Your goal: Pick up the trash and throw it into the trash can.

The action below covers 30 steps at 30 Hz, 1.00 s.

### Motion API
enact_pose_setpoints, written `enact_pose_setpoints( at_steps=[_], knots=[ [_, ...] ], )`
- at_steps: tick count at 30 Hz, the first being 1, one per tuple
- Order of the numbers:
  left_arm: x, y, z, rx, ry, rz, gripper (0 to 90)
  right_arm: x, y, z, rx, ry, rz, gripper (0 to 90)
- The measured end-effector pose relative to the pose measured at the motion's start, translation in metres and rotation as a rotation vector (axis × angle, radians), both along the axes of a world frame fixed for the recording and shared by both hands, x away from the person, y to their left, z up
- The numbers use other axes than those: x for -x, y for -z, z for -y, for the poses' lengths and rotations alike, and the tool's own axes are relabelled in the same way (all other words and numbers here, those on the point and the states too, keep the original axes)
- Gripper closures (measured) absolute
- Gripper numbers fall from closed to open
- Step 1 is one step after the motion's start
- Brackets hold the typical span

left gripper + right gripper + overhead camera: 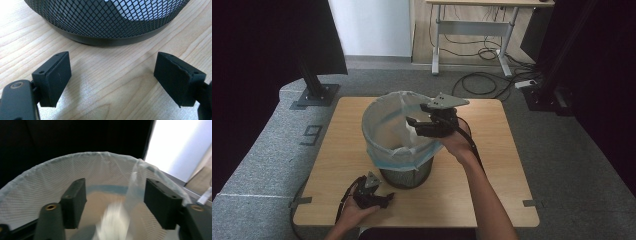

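A black mesh wastebasket (406, 175) stands on the wooden table (492, 165), lined with a translucent white bag (384, 127) folded over its rim. My right gripper (414, 126) hovers over the basket's right rim with its jaws open. In the right gripper view (115, 202) a blurred white thing (113, 223) lies below the jaws, apart from both pads, inside the bag (50, 177). My left gripper (386, 200) rests low on the table near the front edge, open and holding nothing. Its view (112, 80) faces the basket's base (107, 25).
The table is ringed by grey carpet. A black stand base (316, 95) sits at the back left, and a desk (472, 27) with loose cables (482, 82) stands behind. Bare tabletop lies right of the basket.
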<state>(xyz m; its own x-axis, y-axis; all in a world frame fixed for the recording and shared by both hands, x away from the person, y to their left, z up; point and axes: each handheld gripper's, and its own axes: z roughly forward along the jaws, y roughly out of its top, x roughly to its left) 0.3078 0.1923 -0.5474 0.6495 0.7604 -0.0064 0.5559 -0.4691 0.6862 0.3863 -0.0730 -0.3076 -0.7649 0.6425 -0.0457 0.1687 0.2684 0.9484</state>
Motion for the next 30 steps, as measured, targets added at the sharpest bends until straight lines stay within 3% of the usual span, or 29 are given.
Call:
enact_pose_setpoints(
  at_steps=[6,16,22,30],
  knots=[
    [0.0,0.0,0.0,0.0,0.002,0.0,13.9,0.004,0.001,0.013,-0.029,0.022,0.002,29.6],
    [0.0,0.0,0.0,-0.001,0.002,-0.002,13.9,0.031,0.006,0.051,-0.104,0.034,0.035,29.7],
    [0.0,0.0,0.0,-0.001,0.002,-0.002,13.9,0.043,0.012,0.075,-0.111,0.063,0.041,29.8],
    [0.0,0.0,0.001,0.0,0.0,-0.003,13.9,0.055,0.034,0.115,-0.105,0.125,0.02,30.2]
  ],
)
